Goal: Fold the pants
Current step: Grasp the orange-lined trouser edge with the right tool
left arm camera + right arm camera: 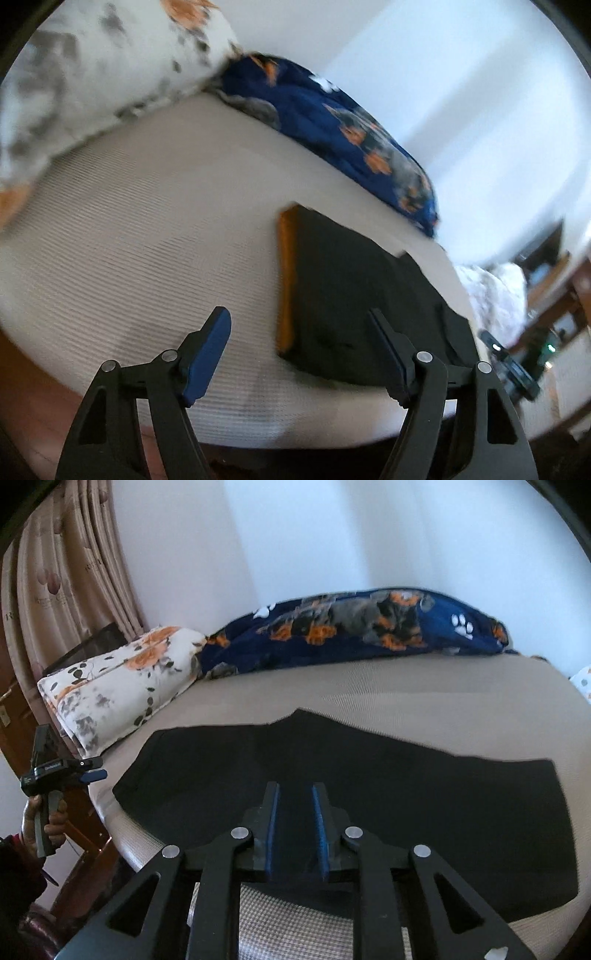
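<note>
Black pants (369, 794) lie flat across the beige mattress (443, 690), waistband with an orange lining (285, 280) at their left end in the left wrist view (351, 295). My left gripper (299, 314) is open and empty, hovering over the mattress edge by that waistband end; it also shows held in a hand at the far left of the right wrist view (92, 770). My right gripper (295, 790) hovers over the middle of the pants, its jaws a narrow gap apart with nothing between them.
A white floral pillow (122, 679) lies at the mattress's left end. A navy blanket with orange flowers (369, 627) runs along the white wall. A beige curtain (66, 572) hangs at left. Wooden furniture (554, 295) stands beyond the bed.
</note>
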### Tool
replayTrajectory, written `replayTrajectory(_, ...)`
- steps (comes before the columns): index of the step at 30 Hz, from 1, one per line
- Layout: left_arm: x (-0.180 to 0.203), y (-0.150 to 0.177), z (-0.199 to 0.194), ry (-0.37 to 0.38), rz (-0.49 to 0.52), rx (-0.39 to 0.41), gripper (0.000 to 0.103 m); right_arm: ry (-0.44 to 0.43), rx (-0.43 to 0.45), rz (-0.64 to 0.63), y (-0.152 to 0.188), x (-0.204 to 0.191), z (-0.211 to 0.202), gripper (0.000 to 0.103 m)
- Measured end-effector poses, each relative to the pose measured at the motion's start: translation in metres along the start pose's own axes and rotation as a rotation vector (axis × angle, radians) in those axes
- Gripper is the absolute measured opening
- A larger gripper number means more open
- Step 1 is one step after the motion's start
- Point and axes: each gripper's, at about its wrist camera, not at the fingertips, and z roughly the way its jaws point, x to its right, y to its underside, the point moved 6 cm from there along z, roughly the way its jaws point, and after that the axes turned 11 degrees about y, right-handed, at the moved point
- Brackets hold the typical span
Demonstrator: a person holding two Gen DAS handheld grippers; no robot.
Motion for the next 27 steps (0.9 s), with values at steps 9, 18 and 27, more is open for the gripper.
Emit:
replayTrajectory(9,0.003,0.007,0.049,0.082,-0.021,-0.163,0.073,-0.015,-0.041,0.001,0.009,-0.008,0.007,0.019)
replayTrajectory(18,0.003,-0.001,0.077,0.113,-0.072,-0.239,0.037,-0.045,-0.047,0.006,0.01,-0.015,0.008,0.022)
replayTrajectory(27,0.028,-0.004,0.061,0.11,-0.064,-0.098,0.027,-0.086,-0.063,0.025,0.007,-0.019,0.014,0.024)
